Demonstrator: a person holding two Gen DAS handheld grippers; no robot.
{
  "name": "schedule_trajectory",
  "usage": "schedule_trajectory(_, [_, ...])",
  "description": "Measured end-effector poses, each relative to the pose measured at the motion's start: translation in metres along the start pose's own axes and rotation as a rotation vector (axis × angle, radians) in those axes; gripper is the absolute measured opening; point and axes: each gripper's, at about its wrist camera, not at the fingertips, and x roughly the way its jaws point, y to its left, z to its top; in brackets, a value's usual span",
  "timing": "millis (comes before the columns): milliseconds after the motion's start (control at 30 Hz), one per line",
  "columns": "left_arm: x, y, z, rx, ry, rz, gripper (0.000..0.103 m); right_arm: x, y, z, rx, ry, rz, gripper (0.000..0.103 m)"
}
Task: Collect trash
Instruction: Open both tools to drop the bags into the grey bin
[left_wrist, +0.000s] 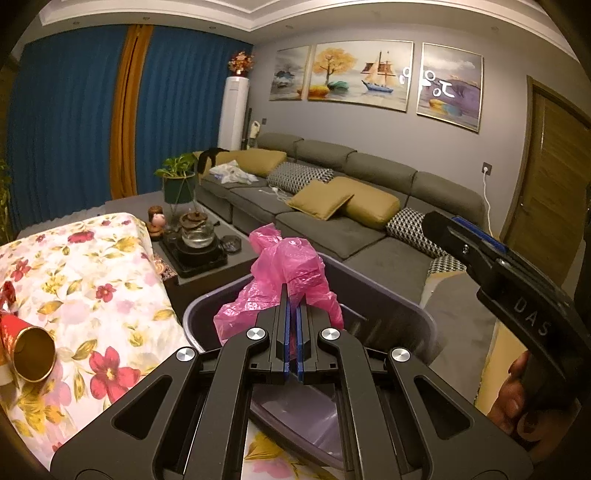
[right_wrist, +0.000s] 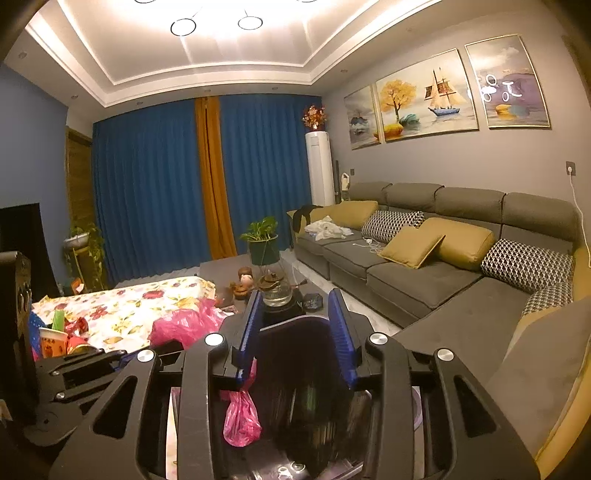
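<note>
In the left wrist view my left gripper (left_wrist: 293, 295) is shut on a crumpled pink plastic bag (left_wrist: 291, 266), which it holds over the mouth of a purple bin (left_wrist: 388, 306). My right gripper (left_wrist: 443, 225) reaches in from the right above the bin's far rim, with a hand (left_wrist: 517, 387) on its handle. In the right wrist view my right gripper (right_wrist: 295, 314) is open, and the bin's rim (right_wrist: 295, 326) and blurred dark inside show between its blue pads (right_wrist: 249, 325). A pink bag (right_wrist: 184, 325) bulges to the left, and a strip of it (right_wrist: 240, 417) hangs by the left finger.
A floral tablecloth (left_wrist: 92, 277) covers the table on the left, with a red cup (left_wrist: 29, 350) lying on its side and more cups and wrappers (right_wrist: 53, 341). Behind stand a tea tray with a glass kettle (left_wrist: 195, 236) and a potted plant (left_wrist: 179, 181). A grey sofa (left_wrist: 332, 229) fills the right.
</note>
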Motion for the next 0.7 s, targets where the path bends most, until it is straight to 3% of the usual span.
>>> schedule_trajectory(67, [0.002, 0.0, 0.0, 0.005, 0.006, 0.002, 0.004, -0.001, 0.0, 0.0, 0.003, 0.0, -0.003, 0.04])
schedule_trajectory(100, [0.002, 0.001, -0.001, 0.006, 0.007, 0.001, 0.011, -0.002, 0.0, 0.0, 0.005, 0.001, -0.004, 0.042])
schedule_trajectory(167, [0.002, 0.004, -0.002, 0.002, 0.005, 0.008, 0.032, -0.004, -0.001, -0.001, 0.009, -0.002, -0.011, 0.048])
schedule_trajectory(200, [0.001, 0.007, -0.003, -0.004, -0.003, 0.024, 0.054, -0.005, -0.001, -0.001, 0.01, -0.005, -0.014, 0.05])
schedule_trajectory(233, [-0.001, 0.008, -0.004, -0.011, -0.014, 0.03, 0.064, -0.007, -0.001, -0.001, 0.012, -0.009, -0.017, 0.05])
schedule_trajectory(500, [-0.021, 0.021, -0.009, -0.023, -0.044, 0.11, 0.078, -0.018, 0.004, 0.0, 0.019, -0.029, -0.03, 0.06])
schedule_trajectory(700, [-0.046, 0.032, -0.019, -0.018, -0.066, 0.214, 0.082, -0.024, 0.016, -0.005, 0.007, -0.031, -0.032, 0.067])
